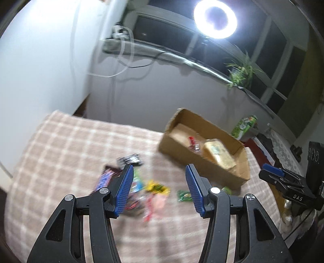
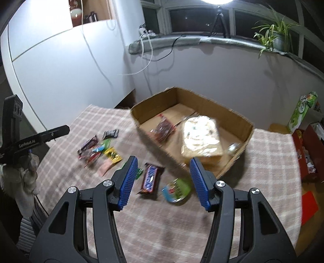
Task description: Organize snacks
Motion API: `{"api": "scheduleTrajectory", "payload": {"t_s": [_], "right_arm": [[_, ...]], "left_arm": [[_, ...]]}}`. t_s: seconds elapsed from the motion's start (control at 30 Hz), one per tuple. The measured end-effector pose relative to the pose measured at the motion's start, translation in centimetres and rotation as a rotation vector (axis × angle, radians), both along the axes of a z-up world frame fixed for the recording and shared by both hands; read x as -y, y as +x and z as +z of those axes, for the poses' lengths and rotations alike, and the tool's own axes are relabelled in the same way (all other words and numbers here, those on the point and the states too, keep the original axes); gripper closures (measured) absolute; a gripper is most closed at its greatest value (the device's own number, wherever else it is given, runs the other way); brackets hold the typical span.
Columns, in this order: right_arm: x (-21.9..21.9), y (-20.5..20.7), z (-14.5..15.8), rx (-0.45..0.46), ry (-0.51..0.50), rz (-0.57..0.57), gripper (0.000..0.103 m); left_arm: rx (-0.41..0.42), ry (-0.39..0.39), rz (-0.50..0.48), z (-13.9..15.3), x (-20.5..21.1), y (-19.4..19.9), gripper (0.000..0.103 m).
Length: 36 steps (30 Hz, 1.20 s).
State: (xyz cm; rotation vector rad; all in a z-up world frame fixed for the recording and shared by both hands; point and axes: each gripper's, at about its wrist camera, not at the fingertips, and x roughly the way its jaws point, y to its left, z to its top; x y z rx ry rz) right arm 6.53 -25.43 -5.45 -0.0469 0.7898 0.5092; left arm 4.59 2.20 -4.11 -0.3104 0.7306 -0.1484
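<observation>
A cardboard box (image 2: 204, 101) stands open on the checked tablecloth (image 2: 273, 161), holding a large pale packet (image 2: 200, 137) and a red packet (image 2: 163, 129). Loose snacks (image 2: 99, 149) lie in a pile left of it. My right gripper (image 2: 163, 159) hovers open and empty above a dark chocolate bar (image 2: 150, 178) and a green packet (image 2: 178, 189). My left gripper (image 1: 159, 166) is open and empty too, above the blurred snack pile (image 1: 149, 190), with the box (image 1: 178, 153) to its right. Each gripper shows at the edge of the other's view: right gripper (image 1: 272, 172), left gripper (image 2: 60, 130).
A white wall and cabinet (image 2: 60, 50) rise behind the table, with cables hanging from the windowsill (image 2: 182, 40). A ring light (image 1: 214, 19) and a potted plant (image 2: 277, 38) stand on the sill. A green carton (image 2: 301, 111) and a red box (image 2: 305, 153) sit off the table's right edge.
</observation>
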Motion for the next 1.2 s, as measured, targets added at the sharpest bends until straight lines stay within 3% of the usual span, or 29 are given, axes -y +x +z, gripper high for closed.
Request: {"api": "scheduleTrajectory", "payload": {"t_s": [0.17, 0.47, 0.57, 0.63, 0.7, 0.9, 1.2], "right_arm": [[-1.3, -0.3, -1.8, -0.038, -0.01, 0.016, 0.047], [-2.7, 0.2, -4.6, -0.096, -0.039, 0.026, 0.047], [-3.1, 0.3, -5.3, -0.11, -0.044, 0.027, 0.047], [-3.4, 0.5, -5.8, -0.123, -0.045, 0.029, 0.055], [-3.8, 0.7, -6.2, -0.134, -0.047, 0.032, 0.056], [-4.7, 1.7, -7.5, -0.158, -0.059, 0.026, 0.06], [-5.9, 3.6, -9.4, -0.187, -0.11, -0.001, 0.06]], "left_arm": [[-0.05, -0.033, 0.056, -1.9, -2.8, -1.1, 0.05], [-0.105, -0.012, 0.053, -4.8, -2.6, -1.4, 0.05], [-0.124, 0.011, 0.071, -5.8, -3.1, -0.6, 0.05], [-0.135, 0.044, 0.077, -6.2, -3.4, 0.2, 0.05], [-0.145, 0.069, 0.075, -6.6, -3.6, 0.9, 0.051], [-0.166, 0.173, 0.031, -7.7, -3.0, 2.8, 0.051], [-0.18, 0.208, 0.03, -8.5, -2.8, 4.2, 0.051]]}}
